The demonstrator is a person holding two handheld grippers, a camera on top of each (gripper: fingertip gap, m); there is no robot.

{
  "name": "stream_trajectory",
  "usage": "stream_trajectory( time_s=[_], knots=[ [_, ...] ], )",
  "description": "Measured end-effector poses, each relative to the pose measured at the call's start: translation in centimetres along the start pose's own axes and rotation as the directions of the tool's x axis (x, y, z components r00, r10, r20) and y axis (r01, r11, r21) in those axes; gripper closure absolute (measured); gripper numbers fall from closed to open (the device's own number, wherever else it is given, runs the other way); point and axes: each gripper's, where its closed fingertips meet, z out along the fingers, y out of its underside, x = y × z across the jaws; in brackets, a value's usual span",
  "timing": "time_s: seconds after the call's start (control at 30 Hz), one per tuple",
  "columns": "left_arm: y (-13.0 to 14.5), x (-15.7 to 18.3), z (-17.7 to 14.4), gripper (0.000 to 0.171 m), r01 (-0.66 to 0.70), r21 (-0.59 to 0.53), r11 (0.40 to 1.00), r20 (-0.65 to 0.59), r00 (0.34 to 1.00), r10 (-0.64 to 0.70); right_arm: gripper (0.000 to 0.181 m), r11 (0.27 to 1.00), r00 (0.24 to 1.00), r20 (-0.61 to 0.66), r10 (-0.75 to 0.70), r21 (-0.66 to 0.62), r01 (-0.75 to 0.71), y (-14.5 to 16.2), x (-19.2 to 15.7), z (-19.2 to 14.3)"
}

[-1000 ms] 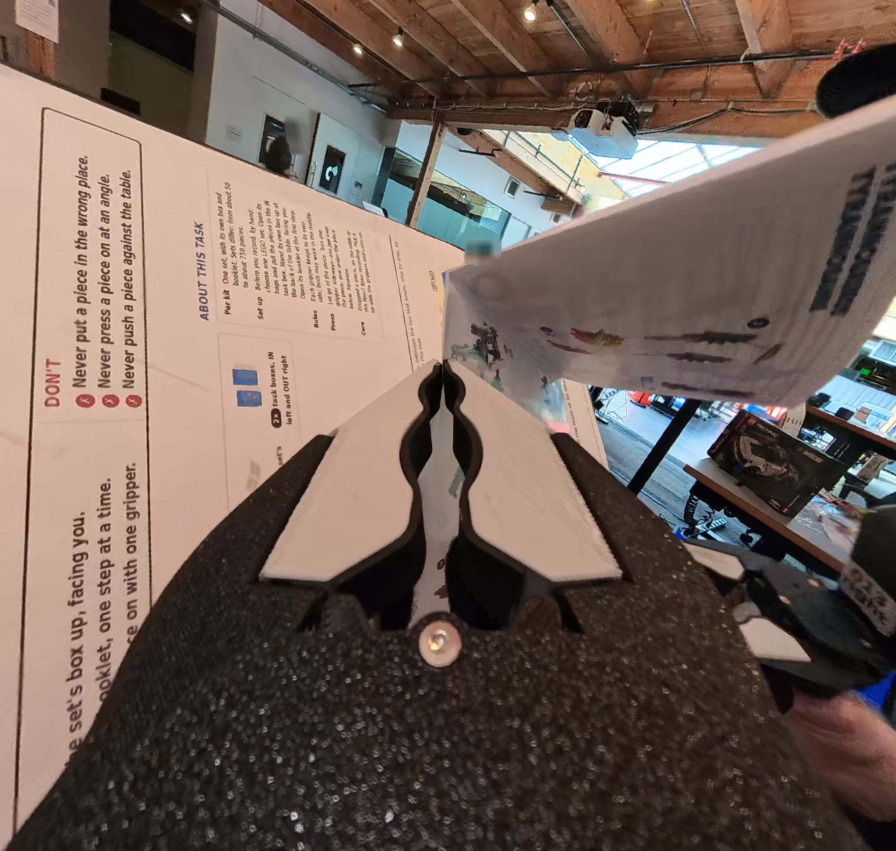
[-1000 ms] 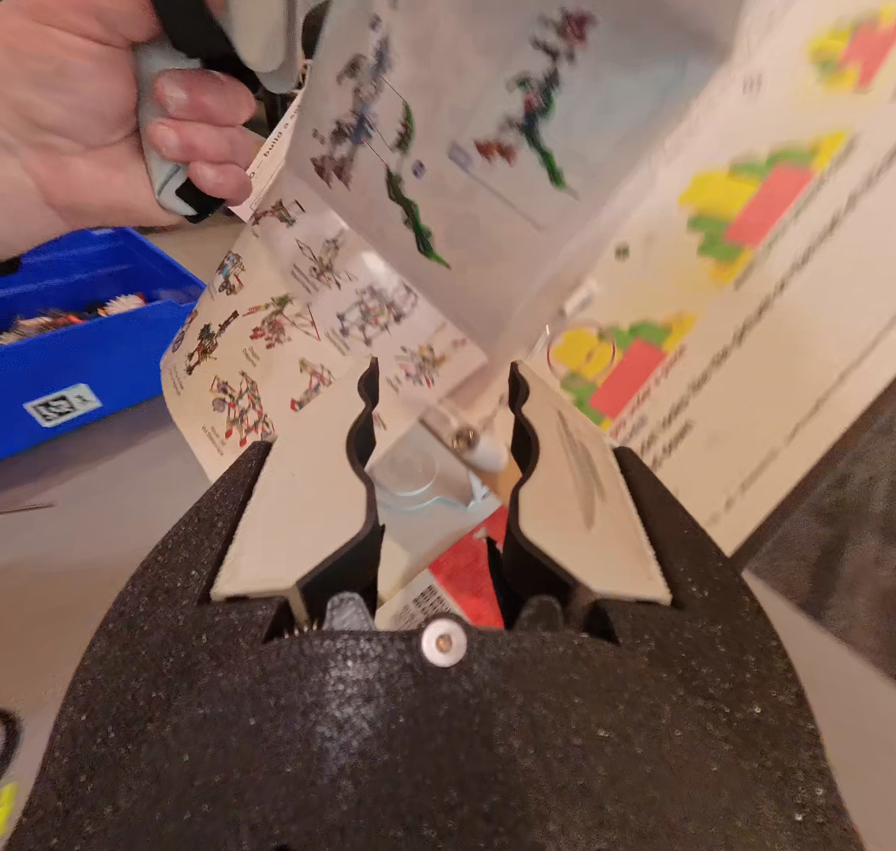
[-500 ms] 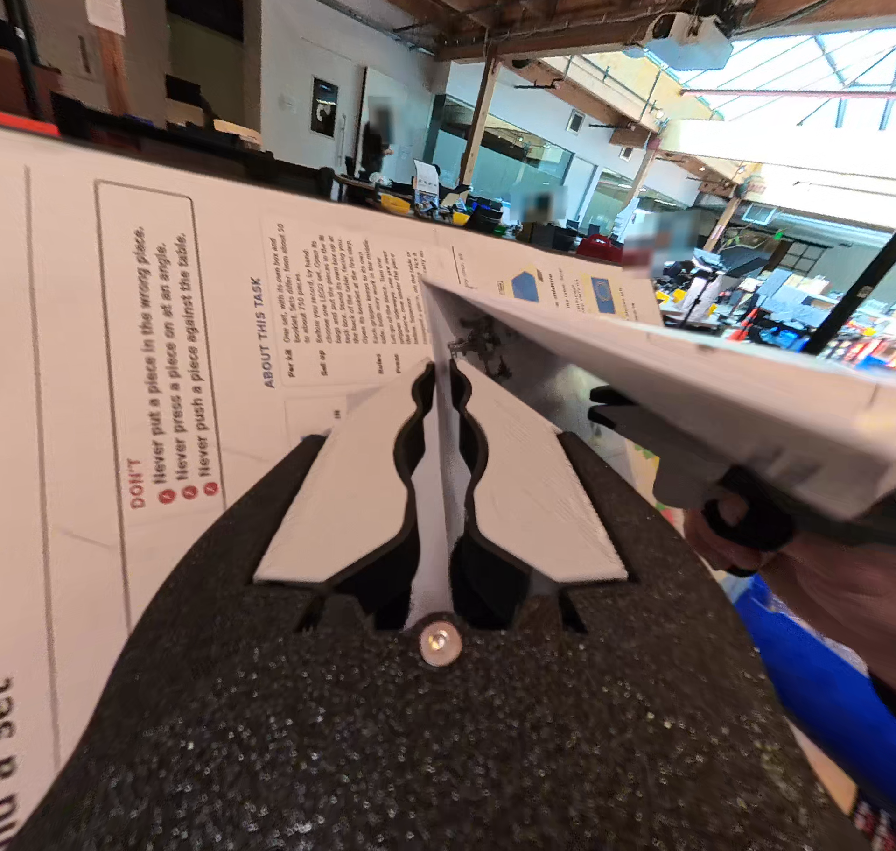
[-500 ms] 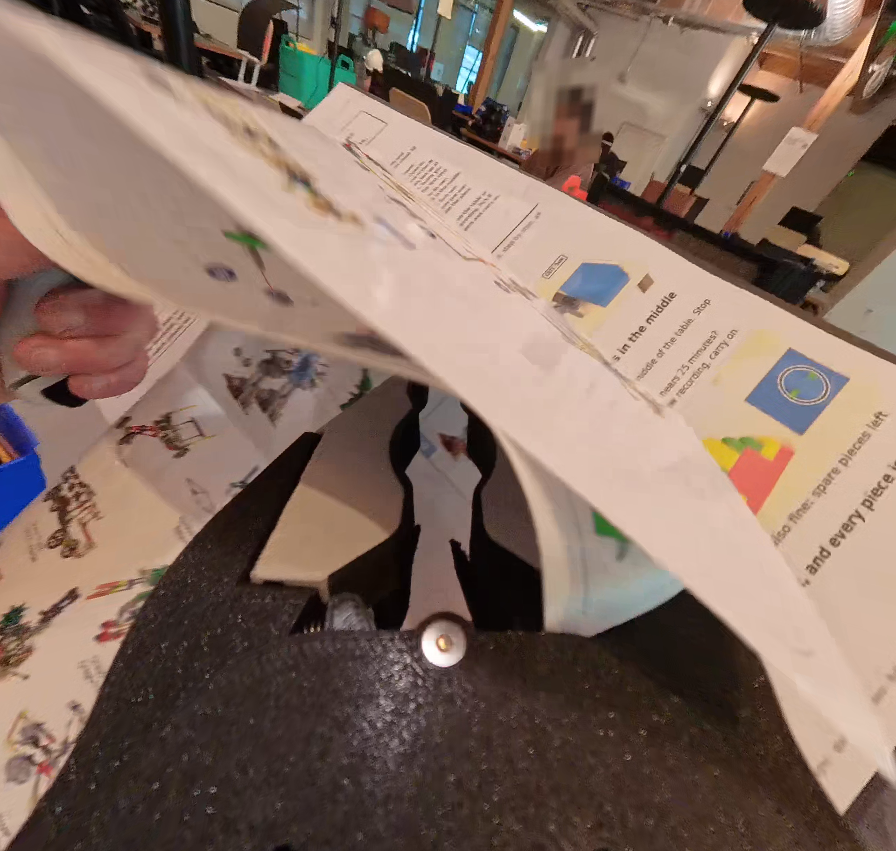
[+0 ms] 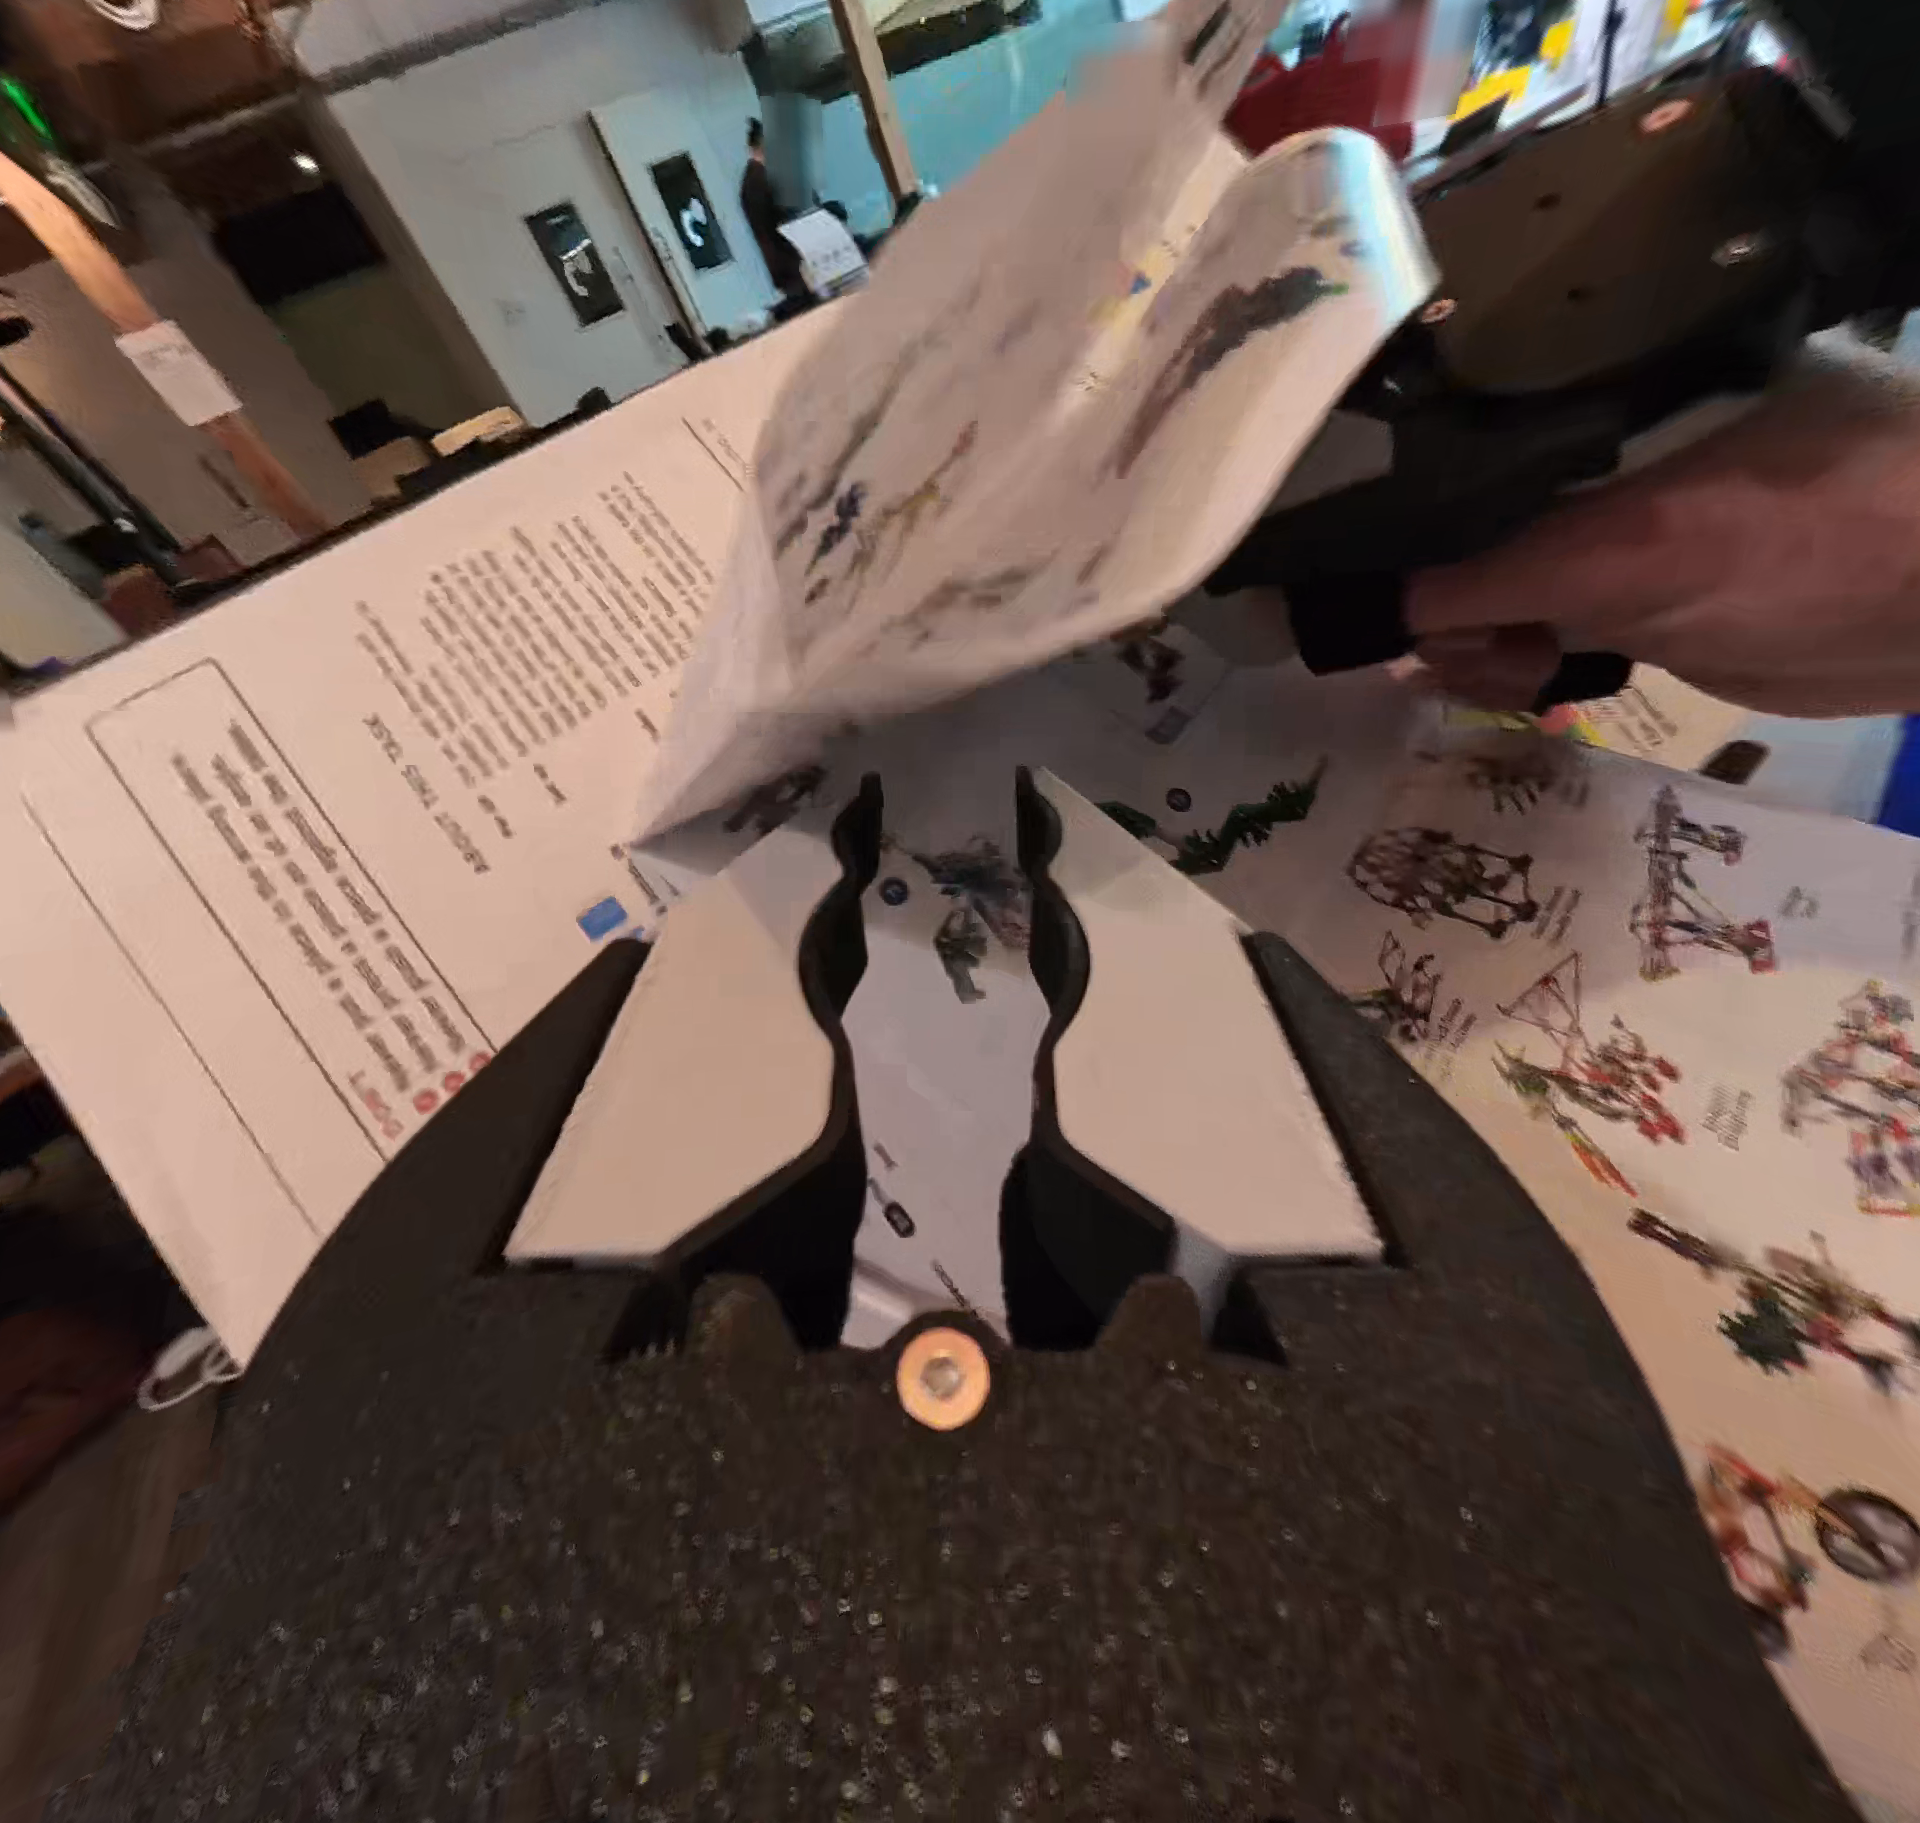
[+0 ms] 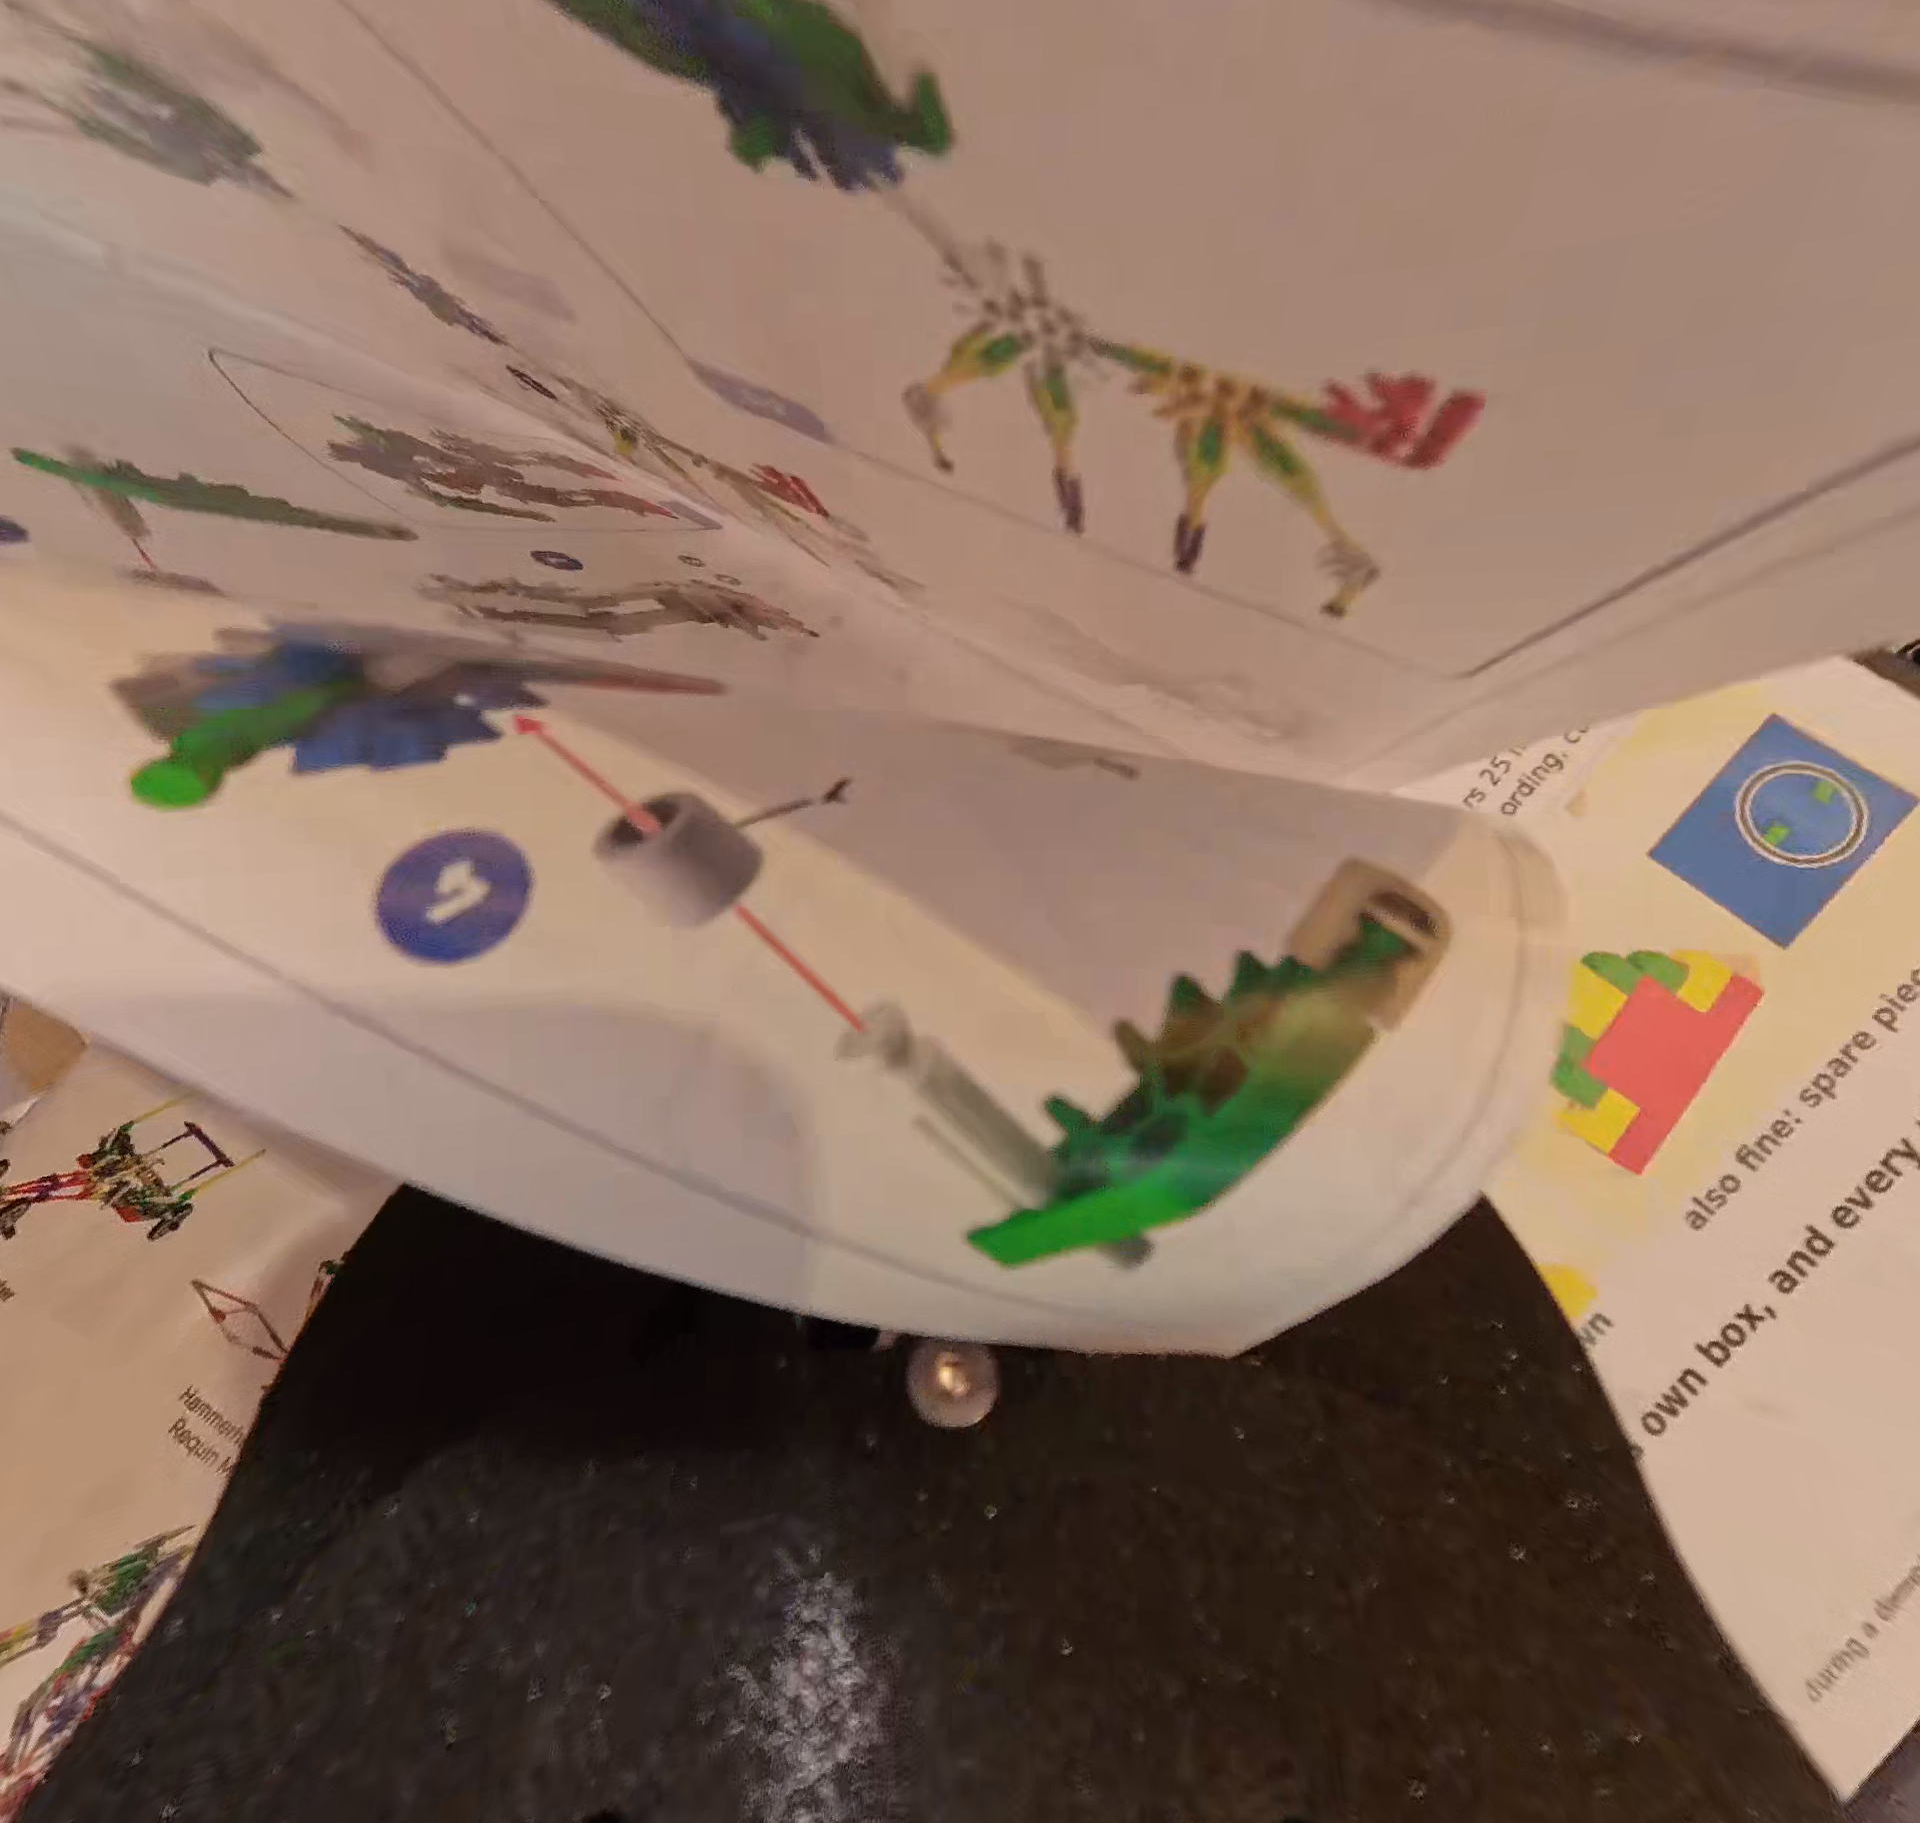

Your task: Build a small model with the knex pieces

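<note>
An open picture booklet (image 5: 1558,942) lies flat on a large white printed sheet (image 5: 364,786). My left gripper (image 5: 948,805) is open and empty, its fingertips just above the booklet near the spine fold. A bunch of lifted pages (image 5: 987,443) arches up to the right over the other gripper's body (image 5: 1590,246), which a hand (image 5: 1714,568) holds. In the right wrist view the lifted pages (image 6: 935,838) drape over my right gripper and hide its fingers. Only its black body (image 6: 935,1565) shows.
The printed sheet (image 6: 1714,1046) shows to the right of the right gripper and a flat booklet page (image 6: 104,1254) to its left. A blue bin edge (image 5: 1907,776) is at the far right. A wooden post (image 5: 156,339) and a workshop room lie beyond the table.
My left gripper has opened and let go of the page edge it pinched, and has tilted down. The right gripper has gone under the pages, which now cover its fingers.
</note>
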Motion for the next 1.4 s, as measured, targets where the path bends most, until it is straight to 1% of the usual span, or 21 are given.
stream_trajectory(
  time_s=[0.03,0.07,0.1,0.2,0.27,0.3,0.4,0.43,0.47,0.5,0.6,0.7,0.77,0.83,0.9,0.97,1.03,1.1,1.2,1.33,1.4],
  knots=[
    [-0.3,-0.5,0.6,0.145,-0.020,-0.006,1.000,0.028,0.999,0.020,0.005,1.000,1.000,0.002,0.002,0.005,-0.002,0.1,-0.1,-0.1],
    [-0.8,-1.1,1.2,0.146,-0.026,-0.010,1.000,0.040,0.999,0.027,0.090,1.000,1.000,0.002,-0.010,0.003,0.010,0.3,-0.2,-0.2],
    [-1.3,-1.6,1.8,0.146,-0.016,-0.016,1.000,0.040,0.999,0.017,0.181,1.000,1.000,0.004,-0.028,-0.004,0.028,0.5,-0.4,-0.3],
    [-2.3,-4.0,4.0,0.145,0.020,-0.046,0.999,0.082,0.997,-0.016,0.181,0.997,0.998,0.028,-0.063,-0.037,0.064,1.1,-1.2,-0.6],
    [-1.9,-5.4,5.2,0.140,0.014,-0.092,0.996,0.119,0.993,-0.003,0.180,0.995,0.995,0.066,-0.069,-0.072,0.074,1.6,-2.0,-0.7],
    [-1.6,-5.8,5.5,0.139,0.031,-0.104,0.994,0.127,0.992,-0.017,0.179,0.992,0.994,0.083,-0.077,-0.089,0.085,1.8,-2.4,-0.9],
    [-0.8,-4.6,5.9,0.140,0.041,-0.104,0.994,0.106,0.994,-0.030,0.178,0.982,0.981,0.160,-0.110,-0.135,0.132,2.9,-3.8,-1.6],
    [-0.3,-4.0,6.0,0.139,0.017,-0.114,0.993,0.098,0.995,-0.005,0.175,0.983,0.981,0.159,-0.112,-0.123,0.133,3.0,-3.7,-2.1],
    [0.4,-3.5,6.2,0.138,-0.017,-0.136,0.991,0.103,0.994,0.031,0.167,0.985,0.983,0.155,-0.103,-0.121,0.122,3.1,-3.6,-2.6],
    [1.0,-3.0,6.3,0.138,-0.051,-0.154,0.987,0.108,0.992,0.068,0.158,0.987,0.986,0.144,-0.086,-0.122,0.105,3.3,-3.2,-3.3],
    [1.5,-1.8,6.4,0.138,-0.058,-0.153,0.986,0.096,0.993,0.074,0.156,0.993,0.997,0.059,-0.054,-0.106,0.060,3.9,-0.7,-5.9],
    [1.5,-1.4,6.3,0.137,-0.075,-0.160,0.984,0.109,0.990,0.094,0.151,0.990,0.996,0.081,0.036,-0.137,-0.024,5.8,0.0,-7.8],
    [1.9,-1.4,6.3,0.135,-0.104,-0.181,0.978,0.136,0.982,0.130,0.155,0.984,0.992,0.119,0.044,-0.174,-0.023,7.2,-0.6,-8.4],
    [2.0,-0.8,6.3,0.127,-0.131,-0.190,0.973,0.133,0.978,0.157,0.162,0.979,0.987,0.153,0.046,-0.202,-0.014,8.4,-1.6,-8.3],
    [2.1,-0.6,6.1,0.124,-0.187,-0.206,0.960,0.153,0.963,0.220,0.162,0.970,0.989,0.143,0.036,-0.242,-0.001,9.6,-1.9,-8.2],
    [2.1,-0.4,5.9,0.122,-0.225,-0.223,0.949,0.169,0.949,0.265,0.161,0.970,0.995,0.101,0.027,-0.242,-0.002,10.0,-1.7,-8.5],
    [2.4,-0.1,5.9,0.122,-0.208,-0.244,0.947,0.167,0.953,0.252,0.160,0.972,0.999,0.046,0.002,-0.233,0.009,10.1,-1.2,-9.1],
    [2.4,-0.2,5.8,0.120,-0.206,-0.243,0.948,0.190,0.948,0.255,0.158,0.975,1.000,0.025,-0.004,-0.221,0.009,10.3,-1.3,-9.7],
    [2.6,0.0,5.7,0.124,-0.192,-0.238,0.952,0.214,0.946,0.244,0.158,0.975,1.000,-0.013,0.002,-0.222,-0.005,10.6,-0.7,-10.0],
    [2.6,0.2,5.7,0.126,-0.158,-0.234,0.959,0.242,0.946,0.215,0.158,0.972,0.996,0.011,0.087,-0.222,-0.082,11.2,-0.8,-11.0],
    [2.7,0.3,5.7,0.125,-0.138,-0.228,0.964,0.247,0.949,0.195,0.152,0.971,0.993,0.016,0.114,-0.212,-0.108,11.4,-0.8,-11.5]
  ],
)
